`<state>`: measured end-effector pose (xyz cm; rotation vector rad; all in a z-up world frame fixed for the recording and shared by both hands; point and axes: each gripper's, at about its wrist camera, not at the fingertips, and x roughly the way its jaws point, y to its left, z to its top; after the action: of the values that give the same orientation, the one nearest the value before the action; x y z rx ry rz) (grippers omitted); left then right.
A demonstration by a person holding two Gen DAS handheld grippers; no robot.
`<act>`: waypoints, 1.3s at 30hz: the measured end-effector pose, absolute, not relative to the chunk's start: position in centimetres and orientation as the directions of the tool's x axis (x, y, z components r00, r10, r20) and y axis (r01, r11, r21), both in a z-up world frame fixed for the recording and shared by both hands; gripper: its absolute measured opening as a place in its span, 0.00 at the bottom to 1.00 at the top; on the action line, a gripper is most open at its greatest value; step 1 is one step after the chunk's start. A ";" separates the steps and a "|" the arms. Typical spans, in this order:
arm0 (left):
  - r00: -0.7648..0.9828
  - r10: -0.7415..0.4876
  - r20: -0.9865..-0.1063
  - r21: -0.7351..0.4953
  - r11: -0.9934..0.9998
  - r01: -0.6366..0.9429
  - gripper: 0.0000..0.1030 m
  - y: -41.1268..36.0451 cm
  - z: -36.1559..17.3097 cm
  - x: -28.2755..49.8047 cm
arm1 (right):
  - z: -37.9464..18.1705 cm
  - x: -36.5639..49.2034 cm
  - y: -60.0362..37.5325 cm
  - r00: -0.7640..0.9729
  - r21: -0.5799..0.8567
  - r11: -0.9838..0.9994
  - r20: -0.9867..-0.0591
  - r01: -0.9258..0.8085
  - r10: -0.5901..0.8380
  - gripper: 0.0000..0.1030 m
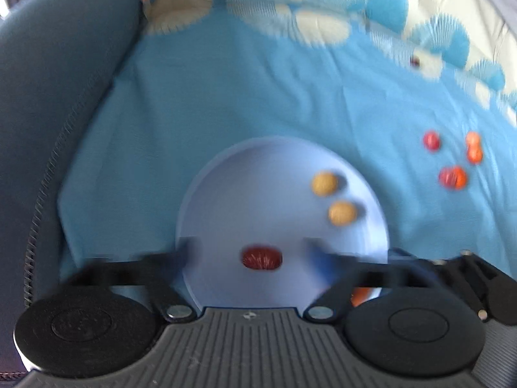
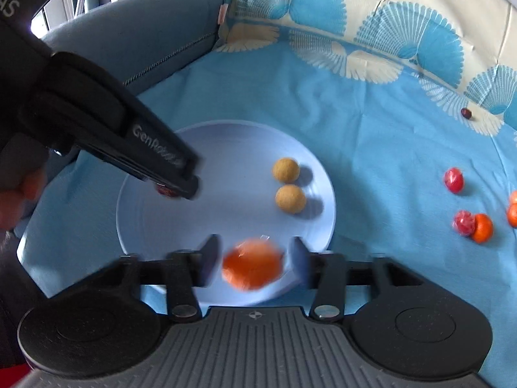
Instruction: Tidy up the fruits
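Note:
A pale blue plate [image 1: 245, 190] [image 2: 232, 148] lies on the blue cloth. Two tan round fruits [image 1: 324, 183] [image 2: 286, 170] sit on its right side. My left gripper [image 1: 255, 252] is open over the plate, with a dark red fruit [image 1: 261, 257] between its fingers, not touching them; it also shows in the right wrist view [image 2: 176, 181]. My right gripper [image 2: 253, 258] is open over the plate's near edge, with a blurred orange fruit [image 2: 253, 265] loose between its fingers. Loose red and orange fruits [image 2: 473, 223] [image 1: 452, 177] lie right of the plate.
A grey-blue cushioned sofa arm [image 1: 55, 103] [image 2: 135, 42] borders the cloth on the left. A small dark fruit [image 2: 466, 113] lies far back right on the fan-patterned fabric [image 2: 371, 16]. A hand [image 2: 16, 194] holds the left gripper.

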<state>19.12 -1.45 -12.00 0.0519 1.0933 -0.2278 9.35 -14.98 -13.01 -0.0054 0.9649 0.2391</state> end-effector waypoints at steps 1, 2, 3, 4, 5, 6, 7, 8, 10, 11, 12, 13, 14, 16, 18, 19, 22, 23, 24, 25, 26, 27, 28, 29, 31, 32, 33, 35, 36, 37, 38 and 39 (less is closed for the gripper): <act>0.484 -0.167 -0.859 -0.076 0.976 0.203 1.00 -1.0 -11.1 18.6 | -12.4 9.3 -15.1 0.559 0.099 0.974 -0.805 -0.204 0.199 0.83; 0.504 -0.177 -0.845 -0.080 0.975 0.208 1.00 -0.7 -10.3 18.1 | -11.8 9.0 -15.2 0.574 0.096 0.974 -0.794 -0.204 0.198 0.88; 0.504 -0.178 -0.845 -0.076 0.973 0.216 1.00 -0.3 -9.7 17.7 | -11.1 8.5 -15.3 0.585 0.094 0.974 -0.786 -0.204 0.199 0.89; 0.498 -0.167 -0.851 -0.063 0.974 0.218 1.00 0.0 -9.2 17.0 | -10.4 7.9 -15.4 0.588 0.096 0.974 -0.783 -0.205 0.201 0.93; 0.498 -0.148 -0.855 -0.046 0.976 0.212 1.00 0.4 -8.9 16.3 | -9.7 7.2 -15.6 0.588 0.100 0.974 -0.783 -0.202 0.202 0.97; 0.500 -0.126 -0.857 -0.027 0.979 0.200 1.00 0.8 -8.6 15.4 | -9.1 6.4 -15.7 0.585 0.104 0.976 -0.786 -0.193 0.200 0.98; 0.500 -0.100 -0.860 -0.006 0.983 0.186 1.00 1.1 -8.3 14.3 | -8.5 5.5 -15.7 0.579 0.111 0.977 -0.791 -0.183 0.198 0.98; 0.495 -0.074 -0.866 0.015 0.985 0.174 1.00 1.5 -8.0 13.2 | -8.1 4.5 -15.7 0.566 0.122 0.977 -0.800 -0.173 0.199 0.99; 0.467 -0.017 -0.884 0.061 0.987 0.151 1.00 1.8 -7.7 10.8 | -7.2 2.5 -15.5 0.534 0.145 0.978 -0.820 -0.151 0.204 0.99; 0.451 0.008 -0.892 0.078 0.988 0.137 1.00 2.1 -7.6 9.7 | -6.8 1.4 -15.3 0.524 0.153 0.979 -0.827 -0.134 0.201 0.99; 0.438 0.031 -0.899 0.092 0.989 0.119 1.00 2.2 -7.6 8.6 | -6.3 0.4 -15.5 0.519 0.161 0.980 -0.831 -0.119 0.200 0.99; 0.430 0.044 -0.902 0.097 0.990 0.102 1.00 2.5 -7.5 7.4 | -5.8 -0.6 -15.5 0.518 0.172 0.979 -0.831 -0.106 0.202 0.99; 0.429 0.046 -0.902 0.096 0.991 0.095 1.00 2.5 -7.2 6.4 | -5.2 -1.4 -15.6 0.523 0.181 0.979 -0.828 -0.098 0.205 0.99; 0.440 0.045 -0.897 0.098 0.990 0.098 1.00 2.9 -6.7 4.5 | -3.9 -2.6 -15.5 0.552 0.177 0.980 -0.810 -0.093 0.199 0.99; 0.462 0.039 -0.886 0.098 0.990 0.105 1.00 3.2 -5.7 2.6 | -2.6 -4.1 -15.4 0.593 0.154 0.983 -0.784 -0.099 0.183 0.99; 0.479 0.033 -0.877 0.096 0.989 0.108 1.00 3.3 -5.2 1.7 | -1.8 -4.7 -15.4 0.615 0.147 0.984 -0.768 -0.100 0.178 0.99; 0.534 0.025 -0.845 0.098 0.989 0.110 1.00 3.3 -3.7 -0.6 | -0.1 -6.5 -15.5 0.662 0.142 0.984 -0.727 -0.111 0.180 0.99; 0.547 0.022 -0.837 0.099 0.989 0.111 1.00 3.3 -3.4 -1.2 | 0.4 -7.0 -15.4 0.674 0.134 0.984 -0.717 -0.117 0.178 0.99; 0.558 0.020 -0.830 0.099 0.989 0.112 1.00 3.2 -3.0 -1.7 | 0.8 -7.6 -15.3 0.684 0.124 0.984 -0.708 -0.124 0.176 0.99; 0.568 0.017 -0.823 0.097 0.989 0.112 1.00 3.1 -2.7 -2.1 | 1.1 -8.0 -15.3 0.692 0.117 0.984 -0.700 -0.133 0.177 0.99; 0.576 0.015 -0.817 0.096 0.989 0.110 1.00 3.0 -2.4 -2.5 | 1.5 -8.4 -15.2 0.698 0.111 0.984 -0.693 -0.141 0.178 0.99; 0.583 0.013 -0.812 0.094 0.990 0.109 1.00 2.9 -2.1 -2.6 | 1.8 -8.9 -15.2 0.705 0.105 0.984 -0.687 -0.146 0.178 0.99; 0.589 0.011 -0.808 0.092 0.990 0.109 1.00 2.7 -1.9 -2.9 | 2.1 -9.2 -15.1 0.710 0.098 0.984 -0.681 -0.151 0.177 0.99; 0.595 0.008 -0.804 0.091 0.990 0.110 1.00 2.7 -1.6 -3.3 | 2.3 -9.6 -15.1 0.715 0.091 0.984 -0.676 -0.156 0.176 0.99; 0.604 0.007 -0.797 0.094 0.989 0.112 1.00 2.7 -1.1 -3.8 | 3.0 -10.5 -15.0 0.728 0.079 0.984 -0.663 -0.161 0.172 0.99; 0.609 0.008 -0.793 0.096 0.989 0.113 1.00 2.7 -0.8 -4.1 | 3.3 -10.7 -15.0 0.734 0.074 0.984 -0.657 -0.161 0.170 0.99; 0.614 0.007 -0.789 0.098 0.989 0.115 1.00 2.6 -0.6 -4.4 | 3.5 -10.8 -15.0 0.740 0.071 0.985 -0.652 -0.160 0.167 0.99; 0.622 0.007 -0.783 0.103 0.988 0.118 1.00 2.6 -0.2 -4.7 | 3.9 -11.1 -15.1 0.748 0.068 0.985 -0.644 -0.155 0.162 0.99; 0.626 0.007 -0.779 0.104 0.987 0.119 1.00 2.5 0.0 -4.9 | 4.1 -11.3 -15.1 0.751 0.067 0.986 -0.641 -0.154 0.161 0.99; 0.630 0.006 -0.777 0.105 0.987 0.120 1.00 2.5 0.0 -5.0 | 4.1 -11.4 -15.1 0.753 0.066 0.986 -0.639 -0.154 0.160 0.99; 0.632 0.005 -0.775 0.104 0.987 0.120 1.00 2.5 0.1 -5.1 | 4.2 -11.5 -15.1 0.754 0.065 0.986 -0.637 -0.155 0.160 0.99; 0.634 0.004 -0.773 0.103 0.987 0.120 1.00 2.5 0.2 -5.2 | 4.3 -11.6 -15.1 0.756 0.065 0.986 -0.634 -0.156 0.161 0.99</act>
<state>-5.21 2.52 0.25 0.1504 0.8819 -0.0668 -11.59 -15.08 4.32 0.0080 0.6921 0.1726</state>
